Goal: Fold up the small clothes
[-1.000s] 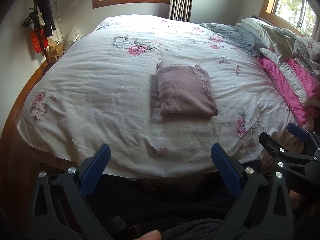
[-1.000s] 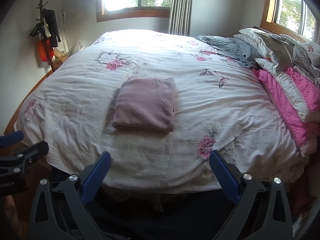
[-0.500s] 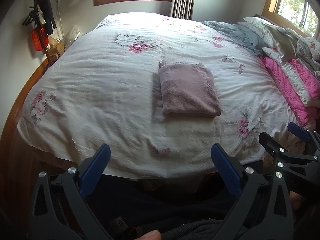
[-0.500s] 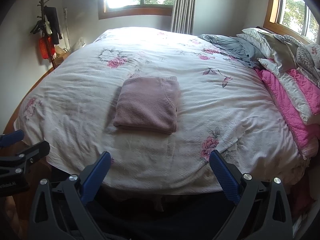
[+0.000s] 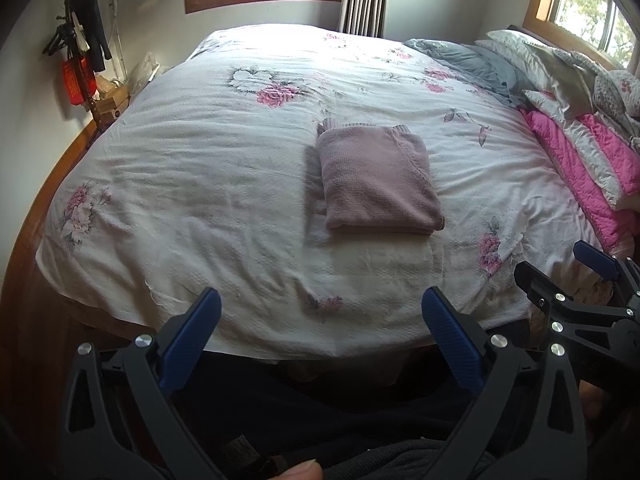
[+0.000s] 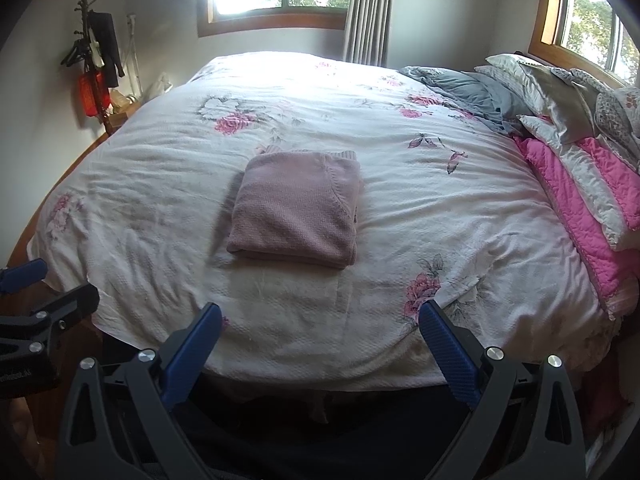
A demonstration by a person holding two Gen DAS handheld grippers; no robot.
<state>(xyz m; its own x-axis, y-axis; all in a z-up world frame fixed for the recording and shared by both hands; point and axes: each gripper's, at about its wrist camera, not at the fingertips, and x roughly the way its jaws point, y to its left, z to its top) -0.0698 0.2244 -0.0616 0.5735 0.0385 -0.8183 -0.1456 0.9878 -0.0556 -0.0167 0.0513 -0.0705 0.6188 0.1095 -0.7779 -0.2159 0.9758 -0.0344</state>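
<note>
We see only the ribbed edges of the inner layers of the folded mauve knit garment (image 5: 378,178). The lower picture edge cuts off a fingertip (image 5: 301,472), and the small items on the wooden bedside stand (image 5: 110,102) are too small for us to identify.

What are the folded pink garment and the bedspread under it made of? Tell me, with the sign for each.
Folded pink garment: looks like a soft matte knit, going by its fine textured surface and ribbed edge.
Bedspread: seems a woven, cotton-like cloth, matte white with printed pink roses and a fine waffle texture; exact fibre unclear.
</note>
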